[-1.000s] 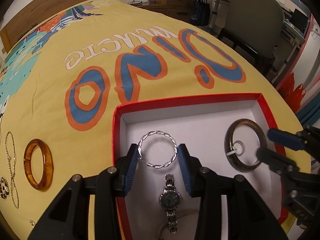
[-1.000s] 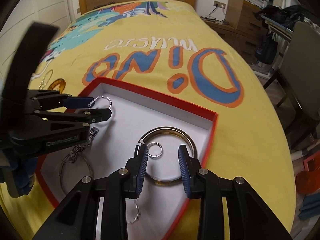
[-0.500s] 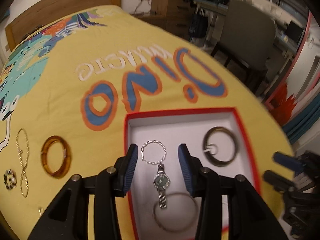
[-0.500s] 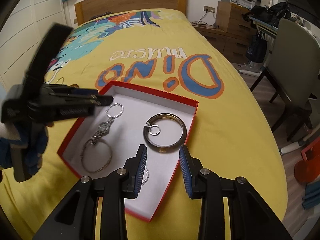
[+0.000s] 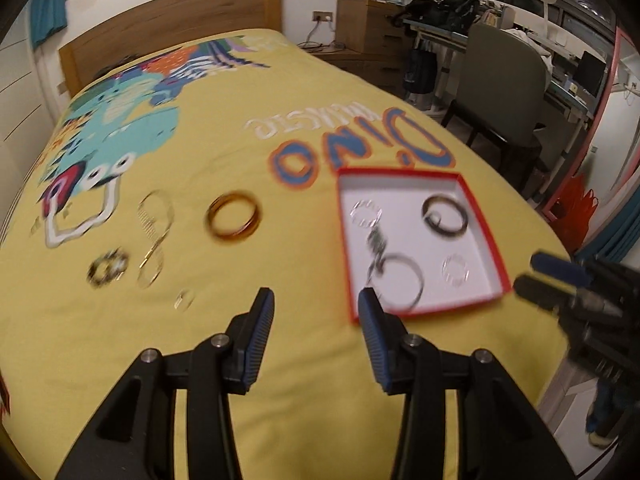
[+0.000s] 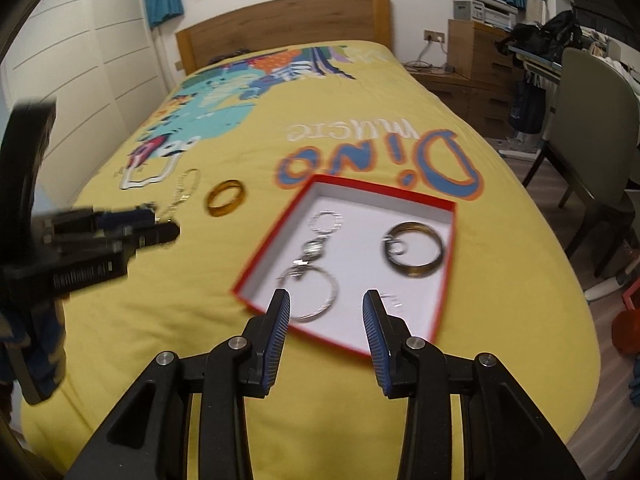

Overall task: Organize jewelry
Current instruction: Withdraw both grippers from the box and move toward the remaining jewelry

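Note:
A red box with a white inside (image 5: 420, 178) (image 6: 384, 192) lies on the yellow bedspread. It holds a twisted silver bangle (image 5: 365, 216) (image 6: 326, 222), a watch (image 5: 376, 242) (image 6: 312, 248), a silver hoop (image 5: 416, 288) (image 6: 332, 292) and a dark bangle (image 5: 448, 234) (image 6: 416, 270). An amber bangle (image 5: 230, 236) (image 6: 218, 210), a gold chain (image 5: 154, 232) and a dark bracelet (image 5: 107, 270) lie left of the box. My left gripper (image 5: 316, 308) hovers over bare bedspread, jaws opening, nothing between them. My right gripper (image 6: 326, 304) hovers above the box's near edge, jaws opening, empty.
A small gold ring (image 5: 184, 298) lies near the left gripper. The wooden headboard (image 6: 280, 20) stands at the far end. A chair (image 5: 500, 80) and a desk stand beyond the bed's right edge, with wooden drawers (image 6: 476, 52) behind.
Both grippers have pulled back and risen from the box, which now looks smaller and farther. The left one has swung left over the bedspread, bringing the loose jewelry into view.

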